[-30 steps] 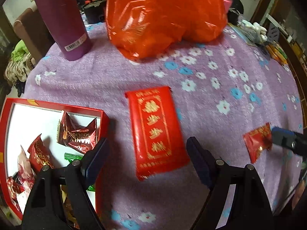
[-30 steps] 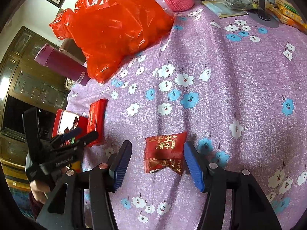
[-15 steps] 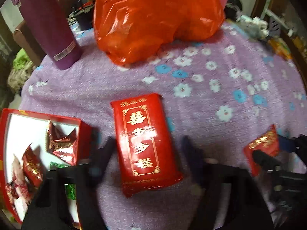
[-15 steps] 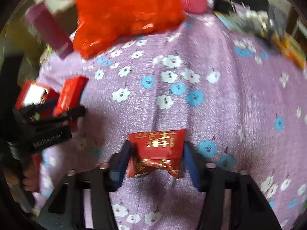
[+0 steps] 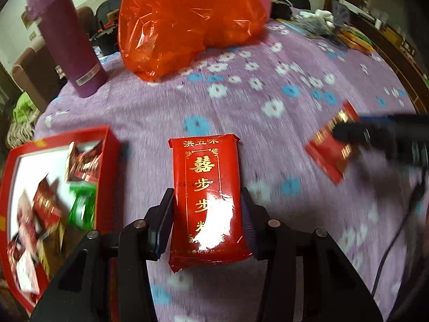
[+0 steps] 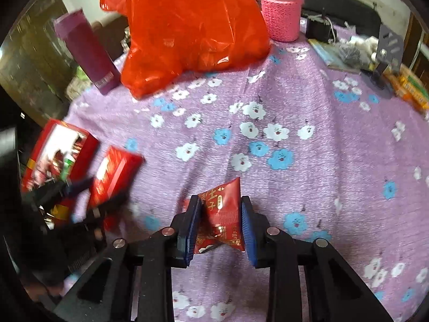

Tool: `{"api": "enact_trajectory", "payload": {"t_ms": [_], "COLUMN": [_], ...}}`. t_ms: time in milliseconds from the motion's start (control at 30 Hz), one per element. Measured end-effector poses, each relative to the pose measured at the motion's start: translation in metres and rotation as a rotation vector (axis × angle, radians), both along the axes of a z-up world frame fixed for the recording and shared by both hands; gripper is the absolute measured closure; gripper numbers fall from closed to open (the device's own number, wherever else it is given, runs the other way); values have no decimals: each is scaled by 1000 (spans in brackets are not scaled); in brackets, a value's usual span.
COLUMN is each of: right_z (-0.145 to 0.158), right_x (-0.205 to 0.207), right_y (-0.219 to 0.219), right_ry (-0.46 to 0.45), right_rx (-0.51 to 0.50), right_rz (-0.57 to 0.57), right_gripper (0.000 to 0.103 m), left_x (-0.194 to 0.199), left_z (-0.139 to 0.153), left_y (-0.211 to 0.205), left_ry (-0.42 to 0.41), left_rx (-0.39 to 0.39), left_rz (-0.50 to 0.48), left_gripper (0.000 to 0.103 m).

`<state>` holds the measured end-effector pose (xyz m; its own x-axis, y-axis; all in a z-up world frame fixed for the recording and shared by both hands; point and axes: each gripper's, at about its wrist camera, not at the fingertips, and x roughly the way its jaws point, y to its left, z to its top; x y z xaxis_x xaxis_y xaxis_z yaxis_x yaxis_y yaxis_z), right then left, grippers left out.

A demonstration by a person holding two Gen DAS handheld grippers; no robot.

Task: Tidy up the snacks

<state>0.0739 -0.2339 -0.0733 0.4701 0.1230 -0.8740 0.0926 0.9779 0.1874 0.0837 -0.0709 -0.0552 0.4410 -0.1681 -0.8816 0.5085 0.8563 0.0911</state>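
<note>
Left wrist: left hand-held gripper (image 5: 206, 217) clamps red cake pack (image 5: 207, 201). Right hand-held gripper (image 6: 220, 221) pinches small red sachet (image 6: 221, 214).

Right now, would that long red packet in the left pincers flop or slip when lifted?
The long red packet looks blocky with flat sides, so it probably stays stiff. Its wrapper is glossy with glare, so it may slip between the left gripper fingers.

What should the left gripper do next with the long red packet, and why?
Probably carry it left to the red box. The left gripper is shut on the long red packet, and the box beside it already holds other snacks.
</note>
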Motion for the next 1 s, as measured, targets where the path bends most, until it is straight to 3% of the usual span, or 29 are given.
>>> {"api": "enact_trajectory", "payload": {"t_ms": [200, 367, 433, 500, 567, 667, 1000], "right_z": [-5, -12, -18, -19, -20, -19, 4], "right_x": [2, 6, 9, 8, 7, 7, 1], "right_y": [5, 17, 27, 37, 46, 41, 26], "right_ry": [24, 71, 92, 75, 69, 61, -35], "right_rx": [98, 81, 31, -40, -91, -53, 113], "right_rz": [33, 58, 62, 80, 106, 86, 61], "right_gripper": [73, 65, 59, 60, 71, 79, 81], "left_x": [-44, -61, -64, -64, -65, -66, -74], "left_z": [6, 6, 5, 4, 3, 5, 26], "left_y": [20, 37, 38, 39, 39, 39, 42], "left_ry": [-47, -18, -18, -36, -72, -133, -245], "left_rx": [15, -20, -28, -21, -2, 30, 37], "left_rz": [-19, -4, 2, 10, 25, 39, 58], "left_gripper": [59, 59, 59, 59, 59, 59, 59]}}
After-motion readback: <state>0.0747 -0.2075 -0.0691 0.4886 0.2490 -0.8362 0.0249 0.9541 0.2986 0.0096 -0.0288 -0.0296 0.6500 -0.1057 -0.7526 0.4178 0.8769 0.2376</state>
